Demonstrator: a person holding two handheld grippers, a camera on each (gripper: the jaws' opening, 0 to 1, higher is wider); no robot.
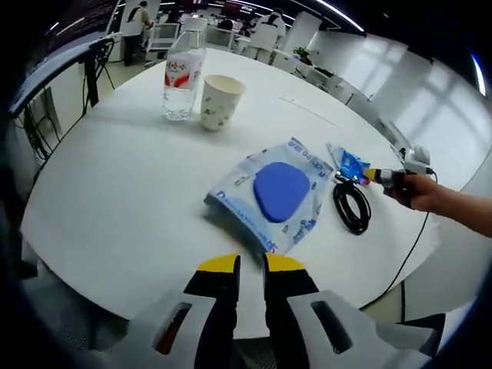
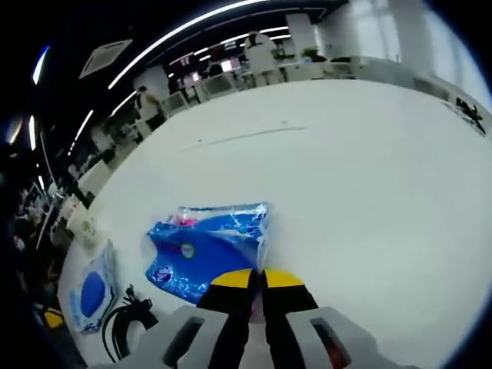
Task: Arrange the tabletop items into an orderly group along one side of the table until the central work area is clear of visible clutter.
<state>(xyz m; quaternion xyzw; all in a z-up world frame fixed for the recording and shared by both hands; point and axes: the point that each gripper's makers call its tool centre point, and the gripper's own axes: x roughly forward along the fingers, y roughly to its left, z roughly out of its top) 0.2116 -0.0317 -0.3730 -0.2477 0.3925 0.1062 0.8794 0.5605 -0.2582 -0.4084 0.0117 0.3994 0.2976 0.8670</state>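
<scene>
Right gripper view: crinkled blue packet (image 2: pixel 207 250) between tongs (image 2: pixel 257 278)

print on bottle label (image 1: pixel 180 74) and wipes pack (image 1: pixel 270 196) is unreadable.

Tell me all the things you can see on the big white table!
Table: one, white, round, under everything.
Water bottle: one, clear with a red label, far side, upright beside the cup.
Paper cup: one, white with small green prints, right of the bottle.
Wipes pack: one, white and blue with a blue oval lid, mid-table.
Cable: one, black, coiled, right of the wipes pack.
Blue packet: one, shiny blue, its edge between the right tongs' tips.
Left tongs: yellow-tipped, slightly apart, holding nothing, near the table's edge.
Right tongs: yellow-tipped, closed on the blue packet.
Hand: one, by the cable.
</scene>
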